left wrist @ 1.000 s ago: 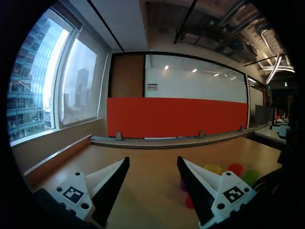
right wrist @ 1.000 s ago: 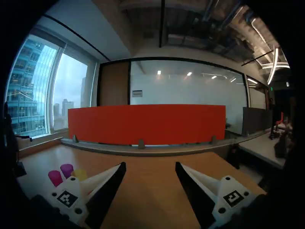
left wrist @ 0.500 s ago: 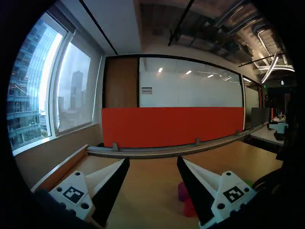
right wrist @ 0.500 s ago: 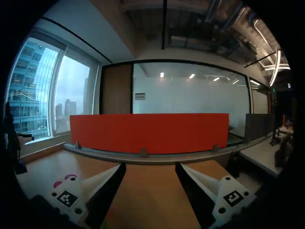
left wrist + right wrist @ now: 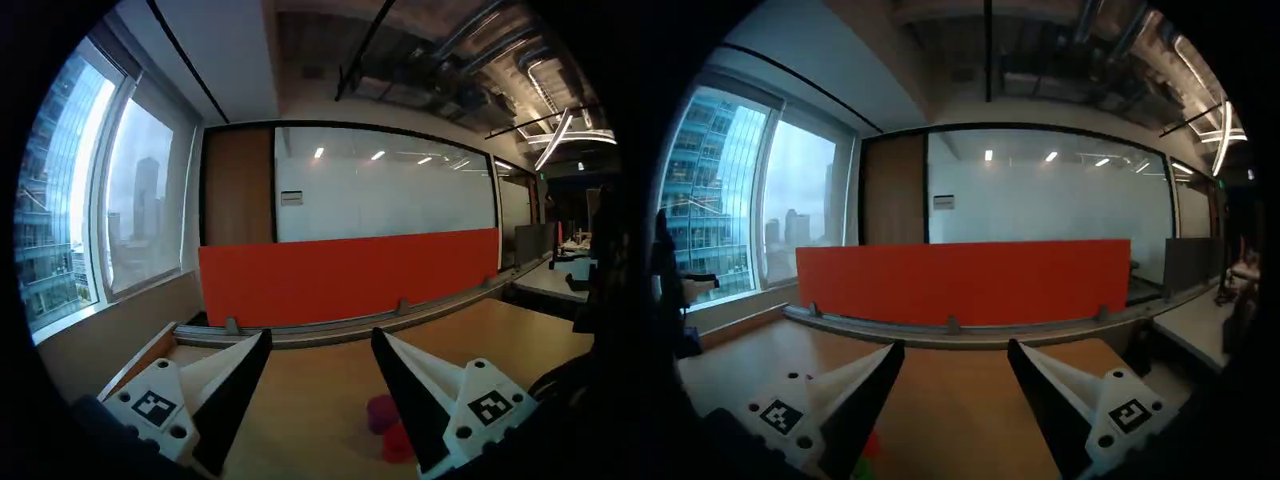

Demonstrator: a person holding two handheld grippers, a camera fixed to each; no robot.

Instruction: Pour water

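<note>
The pouring seems not yet begun. The left gripper is spread wide with nothing between its fingers, and the right gripper is spread and empty in the same way. Both hang above the wooden table and look level across it. The task's things I can find are a purple cup and a red cup. In the left gripper view they stand on the table at about 5 o'clock, touching or nearly touching each other, just beside that gripper's right finger and partly hidden by it. In the right gripper view a red bit peeps out at 7 o'clock by the left finger; probably it is another cup, but I cannot tell. So, in my judgement, everything is left: to take a vessel, bring it over a cup and tip it. I cannot tell which cup holds water. As for writing, a small sign hangs on the wall at 11 o'clock, too small to read. The fingers carry square black-and-white markers, which are patterns and not words.
</note>
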